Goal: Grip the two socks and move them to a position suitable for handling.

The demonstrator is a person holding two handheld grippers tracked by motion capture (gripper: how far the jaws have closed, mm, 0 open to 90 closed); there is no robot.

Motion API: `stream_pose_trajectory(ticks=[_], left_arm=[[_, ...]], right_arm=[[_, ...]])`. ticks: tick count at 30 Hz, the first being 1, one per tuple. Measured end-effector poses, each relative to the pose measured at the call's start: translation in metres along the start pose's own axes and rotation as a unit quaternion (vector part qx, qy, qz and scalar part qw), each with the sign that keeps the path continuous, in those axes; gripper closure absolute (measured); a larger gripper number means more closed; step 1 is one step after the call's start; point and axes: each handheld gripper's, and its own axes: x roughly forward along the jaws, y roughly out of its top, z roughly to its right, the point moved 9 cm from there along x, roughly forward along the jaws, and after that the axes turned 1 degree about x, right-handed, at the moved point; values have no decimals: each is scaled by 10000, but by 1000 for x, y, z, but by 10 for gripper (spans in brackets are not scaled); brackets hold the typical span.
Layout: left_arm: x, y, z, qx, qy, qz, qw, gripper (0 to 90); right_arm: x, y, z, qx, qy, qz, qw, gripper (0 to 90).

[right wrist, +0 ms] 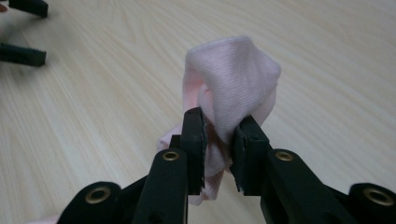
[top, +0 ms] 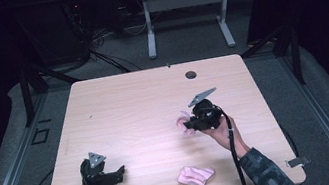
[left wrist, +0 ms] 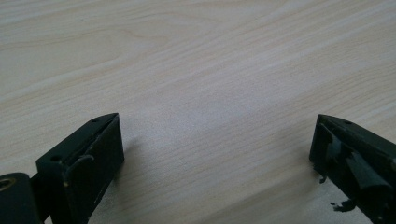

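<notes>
Right hand-held gripper (right wrist: 218, 135) pinching pink sock (right wrist: 231, 79), sock bunched upright between jaws. Second pink sock (top: 195, 176) lies behind it, toward person. Left hand-held gripper (top: 111, 176) spread, farther off.

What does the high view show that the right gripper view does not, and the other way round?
High view alone: a second pink ribbed fabric piece lying near the table's near edge, the round grommet hole, the grey carpet floor and both forearms.
Right gripper view alone: the close grip, with the ribbed weave of the pink fabric sock bunched and pinched between the two black jaws.
Both: the right gripper shut on that sock, the left gripper open farther off, and the light wooden table.
</notes>
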Motion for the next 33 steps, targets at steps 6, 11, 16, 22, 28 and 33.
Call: stream_pose_trajectory(ticks=[6, 11, 16, 22, 28, 33], left_arm=[[0, 0, 0, 0, 1, 5, 10000, 28], [0, 0, 0, 0, 2, 5, 10000, 28], [0, 0, 0, 1, 1, 5, 10000, 28], [0, 0, 0, 1, 3, 2, 10000, 29], [0, 0, 0, 1, 5, 2, 10000, 29], [0, 0, 0, 0, 6, 3, 10000, 28]], right_arm=[[14, -34, 1, 139, -69, -372, 9992, 738], [30, -50, 1, 208, -76, -496, 9985, 532], [17, -45, 2, 206, -238, -251, 9992, 252], [-12, -46, -4, 149, -311, 6, 9994, 146], [-35, -55, -16, 46, -362, 183, 9992, 139], [-48, -66, -28, 44, -405, 268, 9988, 154]])
